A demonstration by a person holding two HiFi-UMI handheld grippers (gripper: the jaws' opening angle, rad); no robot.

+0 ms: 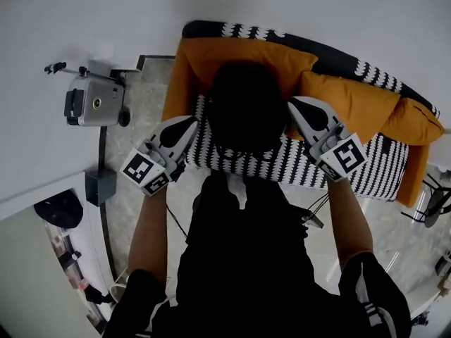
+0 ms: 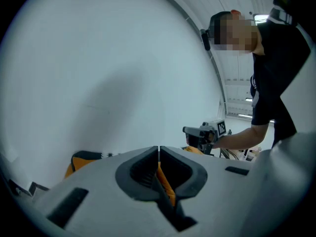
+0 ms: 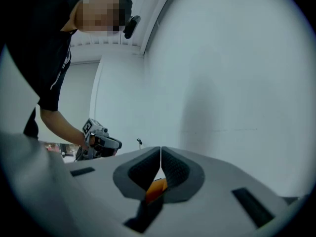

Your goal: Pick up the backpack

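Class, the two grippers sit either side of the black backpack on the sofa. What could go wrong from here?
1. The left gripper and right gripper are both shut; unless they open first, they may only shove the backpack into the orange cushion.
2. In the head view the backpack is one dark mass with no strap showing, so a grab could miss.

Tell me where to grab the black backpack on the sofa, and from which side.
Probably its two flanks, one gripper each: the backpack sits as a rounded lump against the orange cushion, no handle or strap showing. The left gripper and right gripper flank it, jaws shut, so open them and close in sideways.
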